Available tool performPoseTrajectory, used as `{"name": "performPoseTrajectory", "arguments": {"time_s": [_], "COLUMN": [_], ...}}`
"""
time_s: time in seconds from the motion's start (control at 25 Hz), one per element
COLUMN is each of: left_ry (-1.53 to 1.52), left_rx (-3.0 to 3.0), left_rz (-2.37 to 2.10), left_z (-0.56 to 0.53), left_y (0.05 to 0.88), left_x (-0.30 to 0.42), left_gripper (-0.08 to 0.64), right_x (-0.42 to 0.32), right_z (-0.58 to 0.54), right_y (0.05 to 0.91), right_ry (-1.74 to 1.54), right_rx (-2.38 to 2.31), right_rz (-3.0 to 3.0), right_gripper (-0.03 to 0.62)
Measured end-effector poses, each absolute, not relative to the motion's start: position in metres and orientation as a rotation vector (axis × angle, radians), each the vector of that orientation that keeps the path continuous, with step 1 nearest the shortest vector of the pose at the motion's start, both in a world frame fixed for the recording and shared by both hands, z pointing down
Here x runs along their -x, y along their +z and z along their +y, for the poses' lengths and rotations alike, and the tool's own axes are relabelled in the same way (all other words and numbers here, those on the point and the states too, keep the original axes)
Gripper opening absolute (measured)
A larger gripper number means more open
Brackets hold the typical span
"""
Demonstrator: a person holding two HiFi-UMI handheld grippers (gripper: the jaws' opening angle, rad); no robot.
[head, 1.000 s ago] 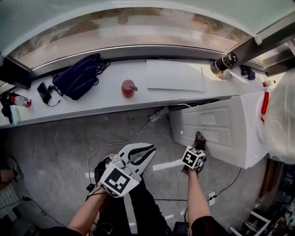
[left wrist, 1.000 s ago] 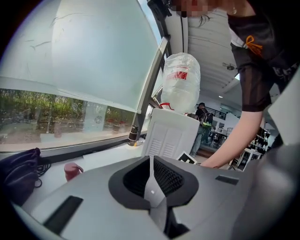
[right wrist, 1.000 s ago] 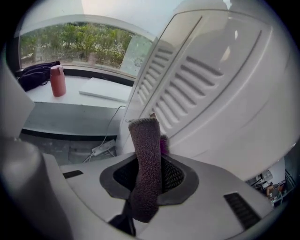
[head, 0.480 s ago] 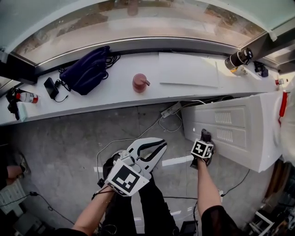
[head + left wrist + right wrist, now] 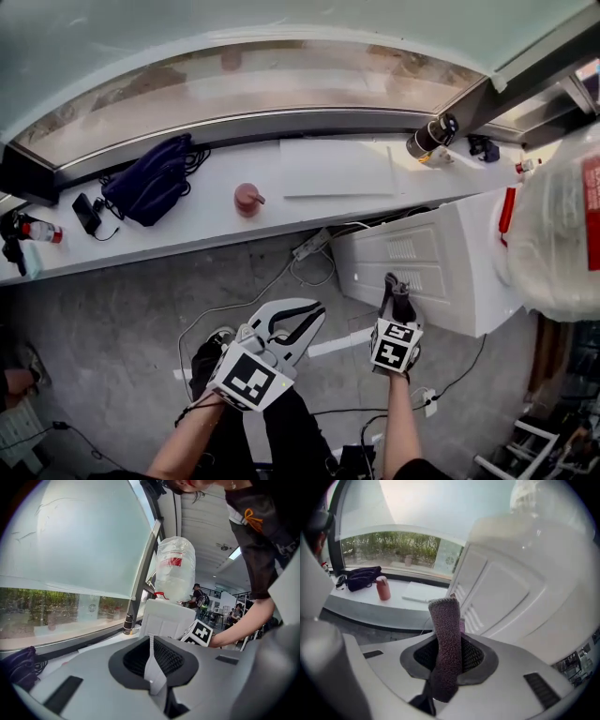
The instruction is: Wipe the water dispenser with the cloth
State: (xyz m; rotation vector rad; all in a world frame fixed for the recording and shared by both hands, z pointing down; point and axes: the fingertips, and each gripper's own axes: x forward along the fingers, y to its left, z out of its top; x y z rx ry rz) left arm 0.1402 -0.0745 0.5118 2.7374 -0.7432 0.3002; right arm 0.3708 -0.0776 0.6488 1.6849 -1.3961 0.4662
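Head view, left: my left gripper hangs over the floor, apart from the water dispenser.
Head view, right: my right gripper points the cloth at the dispenser's white louvred panel.
Left gripper view, jaws: closed together with nothing between them; the dispenser and its water bottle stand ahead.
Right gripper view, jaws: clamped on the purple-grey cloth, which stands upright out of them, its top edge in front of the louvres.
Right gripper view, background: a red tumbler beside a dark bag on the sill.
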Motion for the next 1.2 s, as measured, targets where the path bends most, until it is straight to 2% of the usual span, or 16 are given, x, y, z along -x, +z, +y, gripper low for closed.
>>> {"name": "performPoseTrajectory", "arguments": {"time_s": [0.32,0.52,0.68,0.88,1.2], "left_ry": [0.268,0.267,0.265,0.267,0.304], "left_rx": [-2.767,-2.775,-2.764,-2.758,-2.713], "left_rz": [-0.683,-0.694,-0.713,-0.715,-0.74], "left_z": [-0.069,-0.073,-0.076,-0.075,-0.074], "left_y": [0.471,0.46,0.459,0.464,0.488], "left_x": [-0.136,-0.121,-0.11,-0.107,-0.101], "left_gripper": [0.034,0.034,0.032,0.034,0.034], "right_x": [-0.358,-0.37,-0.38,-0.399,-0.39], "right_z": [-0.082,-0.101,-0.115,-0.118,-0.119], "right_y": [0.473,0.408,0.403,0.437,0.446], "right_ry": [0.313,0.175,0.134,0.178,-0.088], "right_rx": [-1.845,-1.927,-1.914,-1.951,-1.955], "right_rz": [-1.478,-1.44,-1.388,-1.296,-1.189], "right_gripper": [0.103,0.101,0.103,0.101,0.101]}}
